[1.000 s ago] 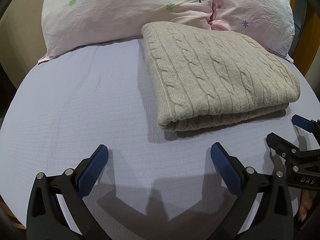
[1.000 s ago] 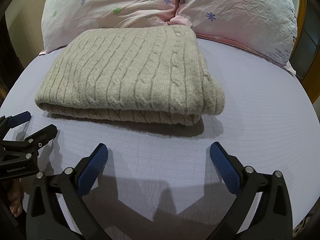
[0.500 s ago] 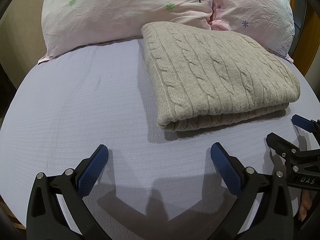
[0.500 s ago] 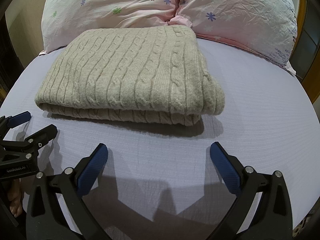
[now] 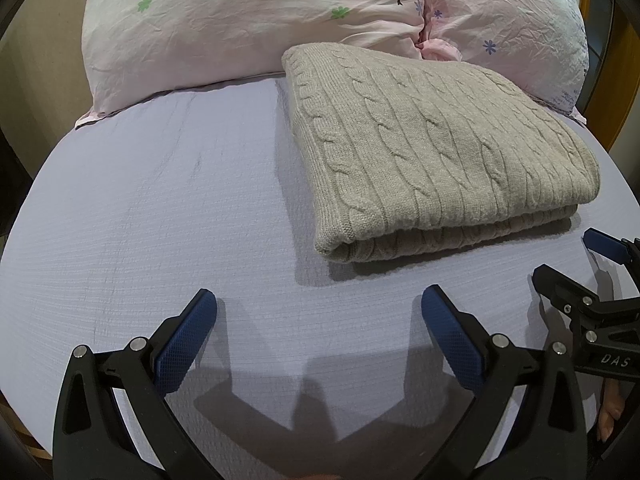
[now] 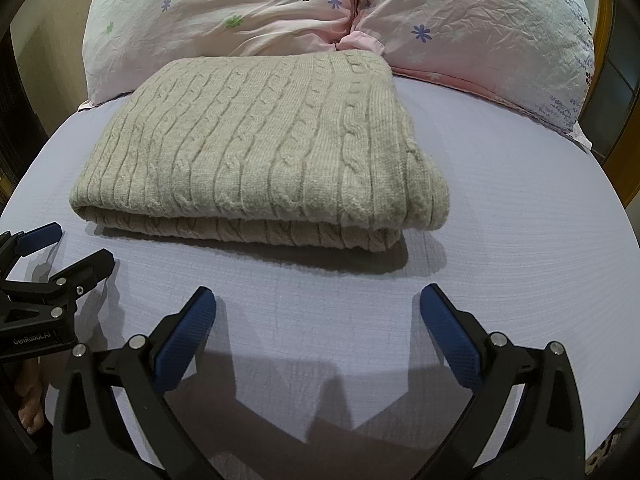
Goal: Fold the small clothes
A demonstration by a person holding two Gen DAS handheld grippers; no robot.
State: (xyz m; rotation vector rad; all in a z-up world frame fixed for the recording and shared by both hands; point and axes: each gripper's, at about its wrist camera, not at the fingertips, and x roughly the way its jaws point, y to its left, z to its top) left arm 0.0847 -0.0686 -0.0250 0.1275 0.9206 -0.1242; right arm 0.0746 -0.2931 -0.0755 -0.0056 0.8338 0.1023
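Lilac bedsheet [image 5: 160, 220] bears folded sweater [image 5: 432, 152]; both claws [image 5: 319, 312] [image 6: 318, 312] gape empty, bases cropped.

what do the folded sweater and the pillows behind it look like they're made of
Folded sweater: thick beige knit, probably wool or acrylic; raised cable ribs, slightly fuzzy matte surface. Pillows: thin woven cotton-like pink cases, judging by fine sharp creases and printed flowers.

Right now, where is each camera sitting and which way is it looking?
Left wrist view: sits on the left gripper, low over the bed sheet, facing the pillows; its open jaws show, the folded sweater lies ahead to the right.
Right wrist view: sits on the right gripper, facing the same way; its open jaws show, sweater ahead to the left.
Both share the sweater, pillows and sheet, and each sees the other gripper at its edge.
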